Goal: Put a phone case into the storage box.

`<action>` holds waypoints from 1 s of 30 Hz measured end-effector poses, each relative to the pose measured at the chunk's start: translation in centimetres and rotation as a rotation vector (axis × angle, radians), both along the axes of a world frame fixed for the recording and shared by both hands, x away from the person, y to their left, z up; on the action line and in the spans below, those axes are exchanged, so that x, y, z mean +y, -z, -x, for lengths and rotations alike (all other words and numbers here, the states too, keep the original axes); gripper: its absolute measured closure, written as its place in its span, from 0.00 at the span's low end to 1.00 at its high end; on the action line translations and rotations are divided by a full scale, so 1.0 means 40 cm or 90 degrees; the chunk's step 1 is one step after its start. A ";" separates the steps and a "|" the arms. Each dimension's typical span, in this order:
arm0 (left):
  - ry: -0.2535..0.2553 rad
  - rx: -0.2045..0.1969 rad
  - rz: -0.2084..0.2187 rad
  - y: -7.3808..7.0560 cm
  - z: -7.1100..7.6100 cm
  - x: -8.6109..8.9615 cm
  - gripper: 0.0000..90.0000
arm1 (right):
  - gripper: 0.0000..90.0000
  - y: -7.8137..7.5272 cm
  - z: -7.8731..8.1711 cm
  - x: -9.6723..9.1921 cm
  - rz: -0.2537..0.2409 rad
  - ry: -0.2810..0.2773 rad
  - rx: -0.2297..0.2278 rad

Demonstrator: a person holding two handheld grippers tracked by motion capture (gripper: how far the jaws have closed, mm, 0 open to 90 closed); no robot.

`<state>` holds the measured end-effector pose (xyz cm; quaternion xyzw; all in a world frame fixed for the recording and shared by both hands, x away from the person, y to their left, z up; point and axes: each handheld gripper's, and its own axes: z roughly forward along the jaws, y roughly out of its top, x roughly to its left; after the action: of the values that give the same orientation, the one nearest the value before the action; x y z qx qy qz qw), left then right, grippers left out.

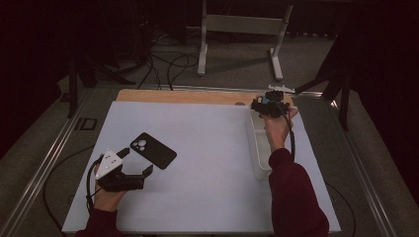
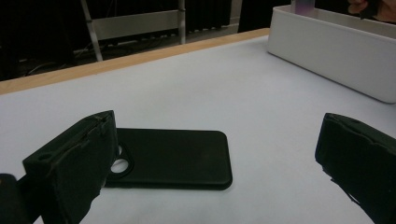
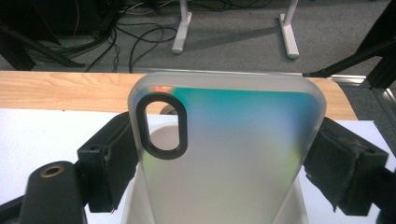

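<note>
translucent case held over the bin, black case not yet picked up

the translucent phone case (image 3: 224, 154), frosted with a teal-to-green sheen and a dark-rimmed oval camera cutout, stands upright between the jaws of the right gripper (image 3: 224, 163). both pads press on its side edges, so it is grasped. it hangs directly above the white bin (image 1: 258, 148), lower edge at or just inside the bin's opening; whether it touches the bin floor cannot be told. judged from this, placing it is under way but not finished: the case has yet to be let go.

the black phone case (image 1: 153, 150) lies flat on the white mat (image 1: 207, 163), well to the left of the bin, camera cutout facing up. the left gripper (image 1: 134, 161) rests just beside its near edge with jaws standing wide apart and nothing between them: released. this second case appears to remain for later handling.

beyond the bin, the wooden table edge (image 3: 60, 91), then floor cables (image 1: 168, 64) and a white frame stand (image 1: 242, 29).

no brand, label or readable writing is visible on either case, the bin or the grippers.
</note>
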<state>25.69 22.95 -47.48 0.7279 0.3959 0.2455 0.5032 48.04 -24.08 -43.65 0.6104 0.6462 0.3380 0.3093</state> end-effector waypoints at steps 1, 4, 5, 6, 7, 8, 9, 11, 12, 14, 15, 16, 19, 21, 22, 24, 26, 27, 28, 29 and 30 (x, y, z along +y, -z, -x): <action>0.000 0.000 0.001 0.000 0.000 0.000 0.00 | 0.18 0.000 -0.001 0.000 0.000 -0.001 -0.002; 0.001 0.000 0.000 0.000 0.000 0.000 0.00 | 0.18 0.003 -0.005 0.001 0.000 0.001 -0.001; 0.001 0.000 0.000 0.000 0.000 0.000 0.00 | 0.18 0.005 -0.006 0.003 0.002 0.001 -0.002; 0.001 0.000 0.000 0.000 0.000 0.000 0.00 | 0.18 0.005 -0.006 0.003 0.002 0.001 -0.002; 0.001 0.000 0.000 0.000 0.000 0.000 0.00 | 0.18 0.008 -0.007 0.005 0.004 0.001 -0.001; 0.001 0.000 0.001 -0.001 0.000 0.001 0.00 | 0.18 0.012 -0.009 0.007 0.006 0.000 0.002; 0.000 0.000 0.001 -0.001 0.000 0.001 0.00 | 0.18 0.014 -0.010 0.009 0.009 0.000 0.003; 0.001 0.000 0.003 -0.001 0.001 0.002 0.00 | 0.18 0.018 -0.013 0.012 0.013 0.000 0.003; 0.001 -0.001 0.003 -0.001 0.001 0.002 0.00 | 0.18 0.020 -0.014 0.012 0.016 0.001 0.003; 0.000 -0.001 0.005 -0.001 0.002 0.004 0.00 | 0.18 0.024 -0.017 0.011 0.011 0.007 0.005; -0.001 -0.001 0.005 -0.001 0.002 0.004 0.00 | 0.18 0.026 -0.019 0.010 0.009 0.009 0.008; -0.001 -0.001 0.006 -0.001 0.002 0.005 0.00 | 0.18 0.028 -0.020 0.011 0.012 0.013 0.009; -0.001 -0.001 0.007 -0.002 0.003 0.006 0.00 | 0.18 0.037 -0.028 0.011 0.006 0.004 0.024; -0.001 -0.001 0.006 -0.002 0.003 0.006 0.00 | 0.18 0.041 -0.030 0.013 0.008 0.005 0.020; -0.002 -0.001 0.007 -0.002 0.003 0.007 0.00 | 0.18 0.041 -0.030 0.013 0.006 0.009 0.020; -0.004 0.000 0.006 -0.001 0.003 0.008 0.00 | 0.13 0.040 -0.031 0.010 0.006 0.020 0.018; -0.005 0.001 0.006 -0.001 0.003 0.008 0.00 | 0.09 0.039 -0.031 0.008 0.007 0.015 0.020; -0.006 0.001 0.007 -0.002 0.003 0.009 0.00 | 0.08 0.039 -0.030 0.007 0.006 0.014 0.021; -0.006 0.001 0.008 -0.002 0.003 0.009 0.00 | 0.08 0.035 -0.028 0.004 0.002 0.017 0.018; -0.007 0.000 0.010 -0.002 0.003 0.010 0.00 | 0.08 0.031 -0.025 0.002 0.001 0.018 0.011; -0.007 0.000 0.010 -0.002 0.003 0.010 0.00 | 0.08 0.031 -0.025 0.002 0.001 0.018 0.011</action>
<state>25.56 23.35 -47.39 0.7220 0.4019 0.2449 0.5072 49.06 -24.00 -44.90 0.6222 0.6402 0.3278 0.3092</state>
